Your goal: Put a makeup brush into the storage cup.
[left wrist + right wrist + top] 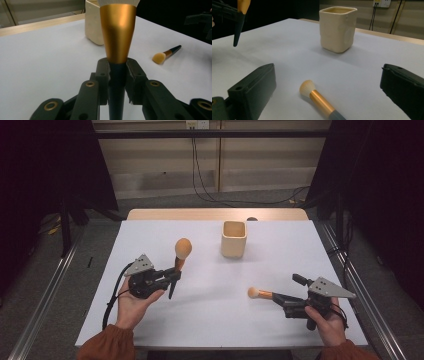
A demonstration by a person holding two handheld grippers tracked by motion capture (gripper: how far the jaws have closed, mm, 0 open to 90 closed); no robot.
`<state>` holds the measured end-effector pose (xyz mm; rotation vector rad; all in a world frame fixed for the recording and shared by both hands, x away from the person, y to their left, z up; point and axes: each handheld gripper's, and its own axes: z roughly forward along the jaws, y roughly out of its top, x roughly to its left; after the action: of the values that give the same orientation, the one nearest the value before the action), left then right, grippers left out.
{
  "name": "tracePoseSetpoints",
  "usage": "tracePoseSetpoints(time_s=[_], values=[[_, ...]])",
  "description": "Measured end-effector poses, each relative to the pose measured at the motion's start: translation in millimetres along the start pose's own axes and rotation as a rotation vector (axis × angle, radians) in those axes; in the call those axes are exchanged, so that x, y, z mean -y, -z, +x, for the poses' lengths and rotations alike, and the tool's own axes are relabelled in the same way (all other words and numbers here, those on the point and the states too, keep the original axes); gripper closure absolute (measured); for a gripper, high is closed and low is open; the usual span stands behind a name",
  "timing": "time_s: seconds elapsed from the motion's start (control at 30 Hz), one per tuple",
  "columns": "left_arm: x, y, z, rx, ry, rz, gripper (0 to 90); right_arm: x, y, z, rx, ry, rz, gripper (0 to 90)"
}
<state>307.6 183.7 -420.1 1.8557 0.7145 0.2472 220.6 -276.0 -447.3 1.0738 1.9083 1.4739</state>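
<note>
- High view: the left gripper (172, 276) is clamped on the dark handle of a large makeup brush (181, 254), holding it upright above the white table (150, 320) with the round bristle head on top.
- Left gripper view: the jaws close on the thin dark stem just below the gold ferrule (118, 32); the cream cup (93, 23) stands behind it.
- Right gripper view: the right gripper (327, 92) has its jaws spread wide, gripping nothing; the smaller brush (317, 98) lies flat on the table between them, bristles toward the cup (338, 28).
- Both brushes look light and stiff in the handle. The bristles are soft and would splay or bend if pinched.
- The lacquered handle and metal ferrule are probably slick and tapered, so a grip there could slide.
- The best hold, I judge, is across the dark handle just behind the ferrule, well away from the bristles.
</note>
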Motion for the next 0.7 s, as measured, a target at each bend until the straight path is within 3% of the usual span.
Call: tracePoseSetpoints(time_s=[0.13,0.2,0.7], values=[[-4.0,-7.5,-8.9,0.029,-0.015,-0.004,74.4,-6.5,-4.8,4.3,-0.027,-0.001,-0.014,0.0],[-6.7,-10.7,-10.6,0.042,-0.002,-0.016,74.5,-9.4,-9.2,6.5,-0.044,-0.006,-0.023,0.0],[-22.7,-34.7,-16.8,0.040,0.004,-0.052,74.5,-38.9,-39.5,27.2,-0.149,0.012,-0.061,0.0]])
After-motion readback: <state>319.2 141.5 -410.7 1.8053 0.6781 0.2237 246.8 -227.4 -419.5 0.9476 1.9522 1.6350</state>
